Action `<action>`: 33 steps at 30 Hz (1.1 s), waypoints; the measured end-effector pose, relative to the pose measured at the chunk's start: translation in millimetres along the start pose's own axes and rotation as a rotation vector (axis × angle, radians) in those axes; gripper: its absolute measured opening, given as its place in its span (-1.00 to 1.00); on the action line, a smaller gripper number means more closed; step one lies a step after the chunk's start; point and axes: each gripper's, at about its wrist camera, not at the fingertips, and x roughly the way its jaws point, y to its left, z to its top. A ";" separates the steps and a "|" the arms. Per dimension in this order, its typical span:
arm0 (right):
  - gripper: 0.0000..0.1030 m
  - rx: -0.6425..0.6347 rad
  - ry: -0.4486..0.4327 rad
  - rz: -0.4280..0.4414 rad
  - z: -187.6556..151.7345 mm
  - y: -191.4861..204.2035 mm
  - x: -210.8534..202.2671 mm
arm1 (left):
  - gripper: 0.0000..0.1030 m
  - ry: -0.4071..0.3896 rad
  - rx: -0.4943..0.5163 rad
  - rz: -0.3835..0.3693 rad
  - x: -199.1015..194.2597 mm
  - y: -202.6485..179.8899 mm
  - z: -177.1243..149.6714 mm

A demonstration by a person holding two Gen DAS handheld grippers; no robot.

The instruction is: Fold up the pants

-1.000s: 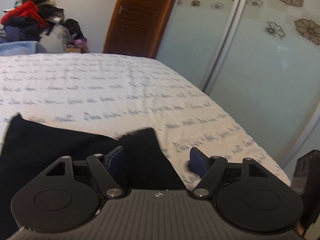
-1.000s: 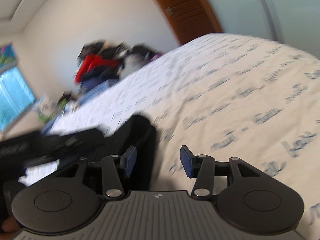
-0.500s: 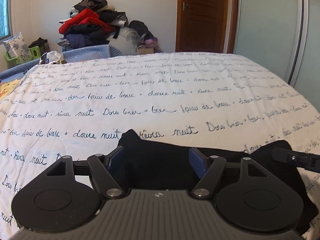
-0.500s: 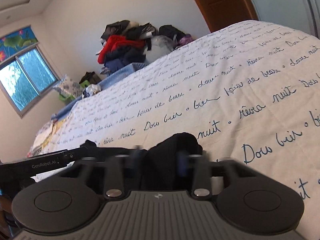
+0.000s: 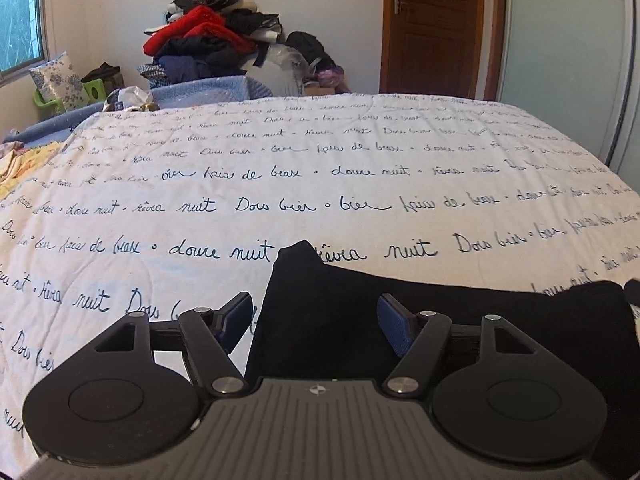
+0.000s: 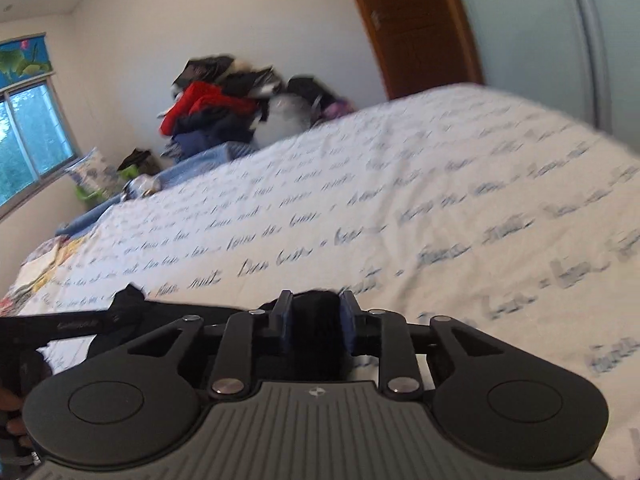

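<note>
Black pants (image 5: 440,312) lie at the near edge of the bed, on a white bedspread (image 5: 320,176) printed with script. My left gripper (image 5: 316,324) is open, its blue pads either side of the pants' left edge, with a pointed corner of cloth sticking up just beyond. My right gripper (image 6: 314,320) is shut on a bunched fold of the black pants (image 6: 316,312) at their right end. The left gripper's arm shows in the right wrist view (image 6: 72,324) at the far left.
A heap of clothes (image 5: 216,44) is piled beyond the far side of the bed. A wooden door (image 5: 436,28) and a frosted sliding wardrobe (image 5: 568,60) stand at the right. A window (image 5: 20,20) and cushions are at the left.
My right gripper has closed on the pants' right end. My left gripper has swung from facing the wardrobe to facing across the bed and now straddles the pants' left edge, still open.
</note>
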 end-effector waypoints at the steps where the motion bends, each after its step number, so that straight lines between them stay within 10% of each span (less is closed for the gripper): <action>1: -0.52 -0.013 -0.014 0.000 -0.1 1.2 -8.4 | 0.37 -0.005 0.004 -0.015 -5.9 -0.7 -2.5; 7: -0.52 -0.193 0.080 0.187 -22.9 35.7 -34.4 | 0.39 0.012 0.080 -0.113 -33.5 -13.0 -28.7; 21: -0.42 -0.337 0.176 0.088 -47.4 45.2 -39.3 | 0.47 -0.028 0.315 -0.132 -63.5 -23.5 -68.4; 25: -0.32 -0.206 0.126 0.125 -36.4 29.3 -46.1 | 0.51 -0.056 0.252 -0.160 -68.7 -3.7 -56.5; 28: 0.17 -0.116 0.109 0.123 -26.7 11.8 -42.5 | 0.57 -0.060 0.177 -0.149 -62.4 18.2 -45.5; 33: 0.19 -0.005 0.165 0.163 -24.6 -11.9 -22.8 | 0.62 0.032 0.048 -0.218 -32.7 58.1 -36.6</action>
